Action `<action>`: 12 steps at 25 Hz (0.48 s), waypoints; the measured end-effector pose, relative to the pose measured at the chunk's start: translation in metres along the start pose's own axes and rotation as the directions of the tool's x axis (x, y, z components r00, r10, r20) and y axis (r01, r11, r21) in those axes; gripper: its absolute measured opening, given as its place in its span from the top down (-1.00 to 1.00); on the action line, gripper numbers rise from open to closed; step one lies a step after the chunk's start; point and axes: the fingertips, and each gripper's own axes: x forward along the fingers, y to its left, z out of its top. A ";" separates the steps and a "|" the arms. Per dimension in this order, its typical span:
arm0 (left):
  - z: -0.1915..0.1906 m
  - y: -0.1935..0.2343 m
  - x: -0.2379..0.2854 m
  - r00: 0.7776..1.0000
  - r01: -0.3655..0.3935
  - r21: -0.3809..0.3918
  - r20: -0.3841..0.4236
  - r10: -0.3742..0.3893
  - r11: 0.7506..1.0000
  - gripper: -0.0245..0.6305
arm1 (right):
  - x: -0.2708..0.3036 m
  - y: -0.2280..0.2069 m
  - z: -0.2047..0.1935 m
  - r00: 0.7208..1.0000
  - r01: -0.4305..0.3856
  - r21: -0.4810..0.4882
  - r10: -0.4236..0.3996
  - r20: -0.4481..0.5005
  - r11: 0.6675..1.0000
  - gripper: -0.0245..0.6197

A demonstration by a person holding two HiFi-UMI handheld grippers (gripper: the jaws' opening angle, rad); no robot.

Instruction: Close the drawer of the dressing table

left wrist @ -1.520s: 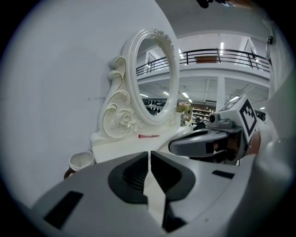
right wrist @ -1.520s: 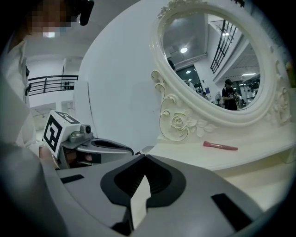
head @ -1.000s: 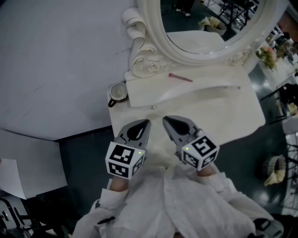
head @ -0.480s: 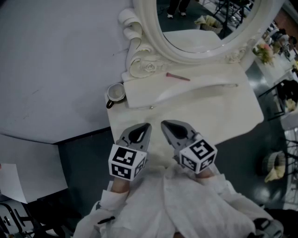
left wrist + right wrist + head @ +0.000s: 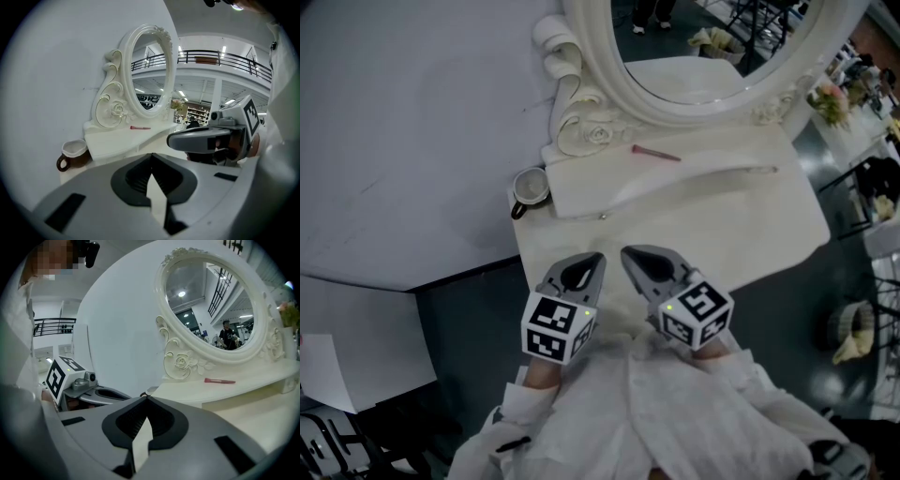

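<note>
Left gripper [image 5: 592, 256]: jaws fully together, nothing between them, tips pointing forward and slightly down. Right gripper [image 5: 627, 251]: same, jaws together and empty. Both are held close in front of the torso, side by side, with tips angled in toward each other, near but apart. Left cube [image 5: 555, 328] and right cube [image 5: 696, 315] sit at the rear ends, each with a green light on. White sleeves [image 5: 745, 370] run from behind the cubes back to the body, elbows tucked low.

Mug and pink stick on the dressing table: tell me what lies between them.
Between the mug and the pink stick, only the bare white raised shelf shows in the head view.
</note>
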 end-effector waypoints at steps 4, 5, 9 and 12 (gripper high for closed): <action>-0.004 0.000 0.001 1.000 -0.002 0.000 -0.012 0.002 1.000 0.91 | 0.001 0.001 -0.005 1.000 -0.002 -0.010 0.002 -0.014 1.000 0.90; -0.003 0.000 0.001 1.000 -0.003 0.000 -0.011 0.003 1.000 0.90 | 0.001 0.001 -0.005 1.000 -0.004 -0.012 0.003 -0.015 1.000 0.90; -0.002 0.000 0.000 1.000 -0.006 0.000 -0.010 0.006 1.000 0.91 | 0.000 0.001 -0.005 1.000 -0.009 -0.014 0.009 -0.019 1.000 0.90; -0.003 -0.001 0.000 1.000 -0.004 0.001 -0.013 0.004 1.000 0.91 | 0.000 0.001 -0.005 1.000 -0.011 -0.014 0.010 -0.018 1.000 0.90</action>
